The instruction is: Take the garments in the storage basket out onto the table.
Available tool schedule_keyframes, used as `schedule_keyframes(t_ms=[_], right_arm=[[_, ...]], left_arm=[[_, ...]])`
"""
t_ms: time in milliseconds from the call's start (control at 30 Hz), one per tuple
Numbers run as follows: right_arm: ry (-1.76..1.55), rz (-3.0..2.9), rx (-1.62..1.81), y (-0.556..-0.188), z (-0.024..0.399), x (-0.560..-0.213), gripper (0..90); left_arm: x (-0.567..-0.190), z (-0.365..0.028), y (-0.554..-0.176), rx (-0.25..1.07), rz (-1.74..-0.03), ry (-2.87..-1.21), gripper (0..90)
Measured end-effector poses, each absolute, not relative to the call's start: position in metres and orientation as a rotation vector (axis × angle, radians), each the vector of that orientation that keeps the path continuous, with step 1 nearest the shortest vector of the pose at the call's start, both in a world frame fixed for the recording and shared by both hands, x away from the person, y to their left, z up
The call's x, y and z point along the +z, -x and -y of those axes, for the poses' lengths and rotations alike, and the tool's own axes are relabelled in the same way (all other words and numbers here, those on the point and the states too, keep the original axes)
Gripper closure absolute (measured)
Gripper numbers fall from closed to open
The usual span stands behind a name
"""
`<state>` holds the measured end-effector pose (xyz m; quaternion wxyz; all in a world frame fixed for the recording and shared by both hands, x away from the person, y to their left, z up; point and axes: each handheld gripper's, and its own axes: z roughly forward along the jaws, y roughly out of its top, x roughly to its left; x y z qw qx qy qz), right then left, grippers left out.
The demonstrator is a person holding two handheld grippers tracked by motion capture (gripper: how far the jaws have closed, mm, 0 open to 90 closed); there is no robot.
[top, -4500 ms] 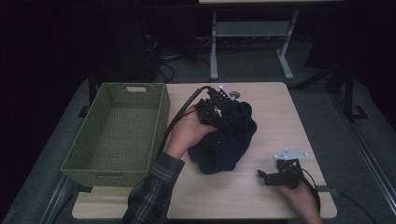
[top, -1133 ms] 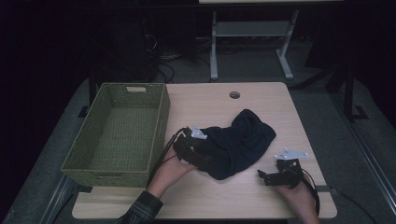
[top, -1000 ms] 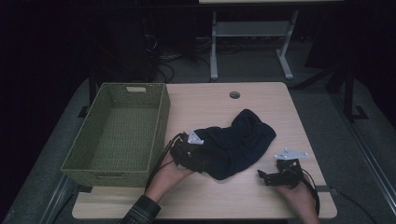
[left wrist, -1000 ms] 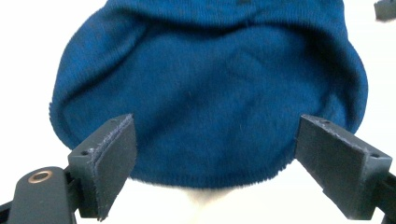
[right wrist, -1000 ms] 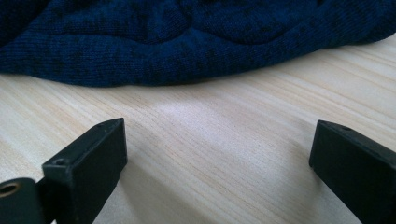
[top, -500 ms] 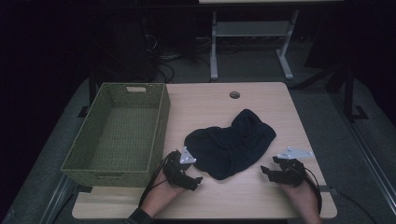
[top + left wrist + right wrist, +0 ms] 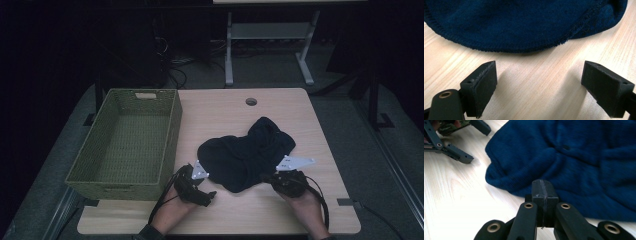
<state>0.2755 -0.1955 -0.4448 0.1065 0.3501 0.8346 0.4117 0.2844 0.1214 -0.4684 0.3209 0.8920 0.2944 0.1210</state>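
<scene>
A dark navy knit garment (image 7: 245, 155) lies crumpled on the middle of the wooden table (image 7: 220, 112). My left gripper (image 7: 206, 186) rests on the table by the garment's near left edge. Its jaws stand wide open and empty in the left gripper view (image 7: 540, 72), with the garment's stitched hem (image 7: 524, 27) just beyond them. My right gripper (image 7: 267, 177) sits at the garment's near right edge. In its own view it (image 7: 543, 186) is shut with nothing between its pads, the tip at the edge of the navy cloth (image 7: 574, 157).
A green woven basket (image 7: 172, 130) stands empty on the left of the table, close beside my left hand. A round cable hole (image 7: 251, 101) is at the table's far edge. The left gripper (image 7: 454, 152) shows in the right gripper view's top left corner.
The left gripper dragged the garment from the far side toward the middle, let go of it, and drew back to the front edge, open. The right gripper edged closer to the cloth.
</scene>
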Motion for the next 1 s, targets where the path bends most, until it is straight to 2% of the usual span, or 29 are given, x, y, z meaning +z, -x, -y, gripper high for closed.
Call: schedule_keyframes(t_ms=[400,633,1000], right_arm=[[-1.01,-2.534,1.076,-0.293,0.164,-0.469,90.0],[-1.015,-2.532,1.073,-0.291,0.168,-0.469,90.0],[-1.086,-2.532,1.029,-0.295,0.199,-0.466,90.0]], left_arm=[[-0.477,-0.126,-0.286,0.319,-0.74,-2.249,12.7],[-0.477,-0.126,-0.286,0.319,-0.742,-2.249,12.8],[-0.477,-0.126,-0.286,0.319,-0.741,-2.248,12.8]])
